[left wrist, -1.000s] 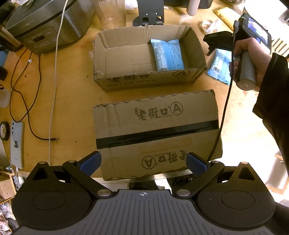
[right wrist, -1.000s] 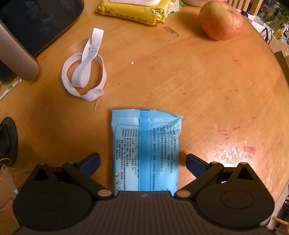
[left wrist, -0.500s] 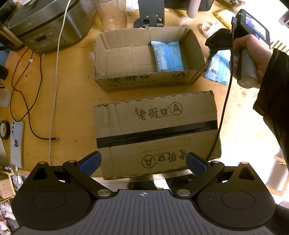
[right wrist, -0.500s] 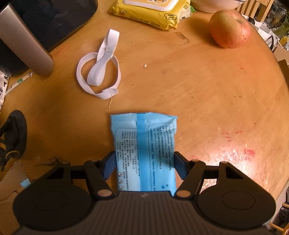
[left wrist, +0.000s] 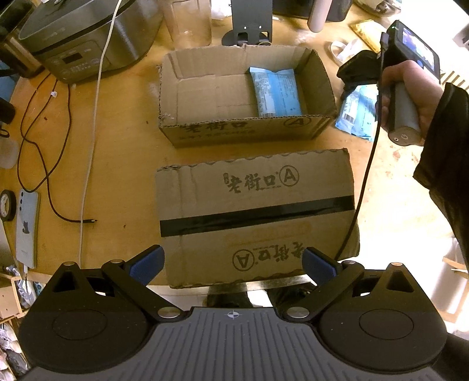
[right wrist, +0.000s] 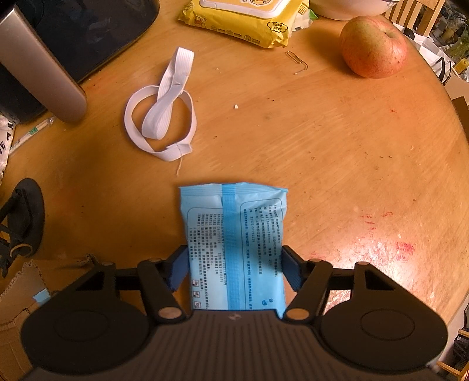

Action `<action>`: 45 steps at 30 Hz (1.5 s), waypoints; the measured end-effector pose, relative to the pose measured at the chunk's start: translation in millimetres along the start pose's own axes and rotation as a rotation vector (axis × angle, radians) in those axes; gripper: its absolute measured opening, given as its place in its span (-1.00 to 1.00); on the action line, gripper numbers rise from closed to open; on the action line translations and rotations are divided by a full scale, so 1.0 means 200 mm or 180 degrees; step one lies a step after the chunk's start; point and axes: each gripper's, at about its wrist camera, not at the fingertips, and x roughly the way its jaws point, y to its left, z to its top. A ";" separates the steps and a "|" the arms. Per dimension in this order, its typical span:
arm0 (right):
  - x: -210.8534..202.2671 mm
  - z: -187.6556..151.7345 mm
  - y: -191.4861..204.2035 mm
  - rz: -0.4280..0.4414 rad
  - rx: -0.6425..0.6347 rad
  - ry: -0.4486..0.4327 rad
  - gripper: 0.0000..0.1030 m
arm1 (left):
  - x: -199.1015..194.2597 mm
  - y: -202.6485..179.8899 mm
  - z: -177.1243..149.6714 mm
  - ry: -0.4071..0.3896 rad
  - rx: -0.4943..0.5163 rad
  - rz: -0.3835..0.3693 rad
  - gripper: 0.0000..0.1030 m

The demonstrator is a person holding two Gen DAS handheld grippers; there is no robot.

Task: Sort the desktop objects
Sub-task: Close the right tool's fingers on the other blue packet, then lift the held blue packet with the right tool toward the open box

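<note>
One light-blue tissue packet, a soft rectangular pouch with a darker blue seam strip down its middle and panels of small printed text either side, sits clamped between the blue pads of the right gripper, whose jaws have just been closing onto its long edges. It hangs lifted just above the round wooden table, beside the open cardboard box. A second blue packet of the same kind lies flat in the right end of that box, printed side up. Nearer the left gripper, whose jaws stand wide apart with nothing between them, a closed cardboard box sealed with black tape rests at the table edge. Beyond the held packet lie a looped white elastic band, a paper clip, a yellow wet-wipes pack and a red-green apple.
</note>
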 end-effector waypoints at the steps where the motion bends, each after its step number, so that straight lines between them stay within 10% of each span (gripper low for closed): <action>1: -0.01 0.00 -0.01 0.0004 -0.0016 0.0000 0.20 | 0.00 0.00 0.00 -0.0001 -0.0006 0.0001 1.00; 45: -0.65 0.16 -0.33 0.0199 -0.0428 -0.0008 0.17 | -0.02 0.03 0.02 -0.0106 -0.0060 -0.0075 1.00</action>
